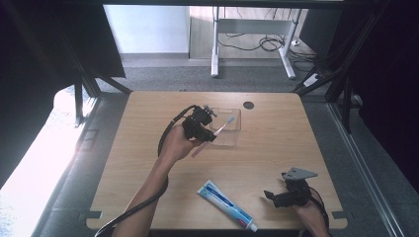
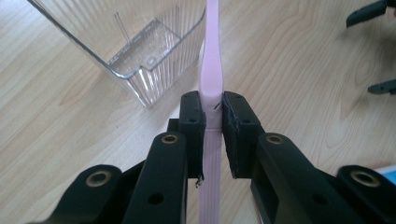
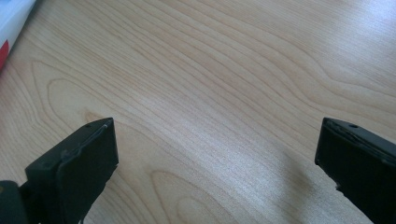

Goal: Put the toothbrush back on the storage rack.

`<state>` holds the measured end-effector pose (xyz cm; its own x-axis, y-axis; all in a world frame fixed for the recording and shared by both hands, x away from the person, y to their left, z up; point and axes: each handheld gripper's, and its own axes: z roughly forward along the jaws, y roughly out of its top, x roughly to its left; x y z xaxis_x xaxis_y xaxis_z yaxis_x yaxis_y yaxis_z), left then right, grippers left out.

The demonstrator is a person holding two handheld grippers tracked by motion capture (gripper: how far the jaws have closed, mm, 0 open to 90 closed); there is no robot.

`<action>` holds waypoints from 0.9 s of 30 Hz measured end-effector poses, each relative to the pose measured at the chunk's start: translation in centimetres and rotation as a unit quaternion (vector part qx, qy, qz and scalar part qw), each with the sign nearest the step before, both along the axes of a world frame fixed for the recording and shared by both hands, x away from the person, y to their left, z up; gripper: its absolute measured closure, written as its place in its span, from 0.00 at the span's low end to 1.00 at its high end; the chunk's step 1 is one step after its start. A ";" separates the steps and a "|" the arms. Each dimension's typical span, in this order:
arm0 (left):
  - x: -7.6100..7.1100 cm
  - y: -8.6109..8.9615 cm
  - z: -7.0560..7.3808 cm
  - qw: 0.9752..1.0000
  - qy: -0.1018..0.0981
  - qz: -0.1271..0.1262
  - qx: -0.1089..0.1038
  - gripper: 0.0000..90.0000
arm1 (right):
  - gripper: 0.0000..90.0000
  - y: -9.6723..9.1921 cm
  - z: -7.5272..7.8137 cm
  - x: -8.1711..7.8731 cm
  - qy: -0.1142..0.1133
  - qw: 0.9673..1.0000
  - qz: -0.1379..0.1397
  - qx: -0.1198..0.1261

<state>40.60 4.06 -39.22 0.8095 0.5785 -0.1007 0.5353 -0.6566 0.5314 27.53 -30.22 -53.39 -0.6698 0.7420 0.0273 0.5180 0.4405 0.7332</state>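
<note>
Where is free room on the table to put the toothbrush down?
Free: the table left of the toothpaste, and the right side between the clear box and the right gripper. Crowded: around the box, where the left gripper holds the toothbrush.

Toothbrush [image 2: 211, 84]: head cut off by top edge in left gripper view, handle end by bottom edge; bristles too small to tell in high view. Clear box [image 2: 135, 51] cut off at top. Toothpaste tube [image 3: 10, 21] mostly off-frame, right gripper view.
</note>
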 end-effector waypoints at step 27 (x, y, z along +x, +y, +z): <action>2.9 -2.5 1.4 0.998 -0.052 0.015 -0.044 0.87 | 0.00 0.0 0.0 0.0 0.001 1.000 0.003 -0.001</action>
<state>43.48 1.55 -37.80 0.8007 0.5951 -0.0685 0.4928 -0.5895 0.6401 27.53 -30.22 -53.43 -0.6742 0.7380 0.0272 0.5162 0.4446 0.7320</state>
